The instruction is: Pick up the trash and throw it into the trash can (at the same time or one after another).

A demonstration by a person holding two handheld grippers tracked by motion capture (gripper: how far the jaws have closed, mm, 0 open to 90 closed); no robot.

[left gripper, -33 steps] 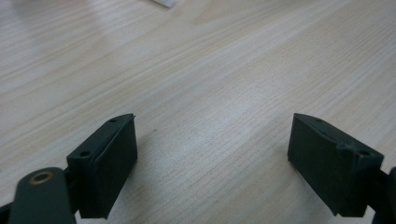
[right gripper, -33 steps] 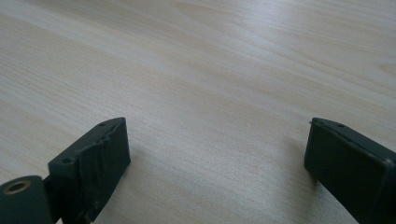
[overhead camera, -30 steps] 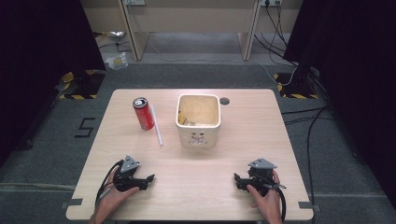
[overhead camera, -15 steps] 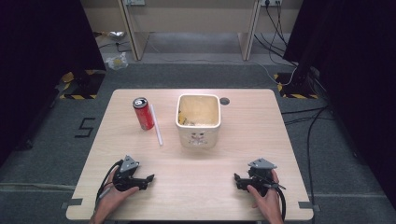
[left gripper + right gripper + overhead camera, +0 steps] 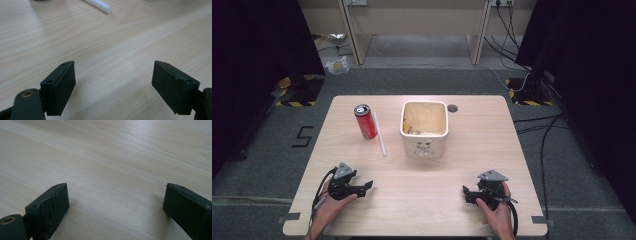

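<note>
On the wooden table (image 5: 452, 200) there is one red drinks can (image 5: 365, 121), standing upright, one white straw (image 5: 379, 134) lying just beside it, and one cream square bin (image 5: 424, 129) with scraps inside it that are too small to count. Two grippers rest near the person's edge: one left gripper (image 5: 367, 186) and one right gripper (image 5: 465, 192), each held by one hand, each with two black jaws spread apart and nothing between them. One dark round hole (image 5: 452, 108) sits in the tabletop beside the bin's far corner
</note>
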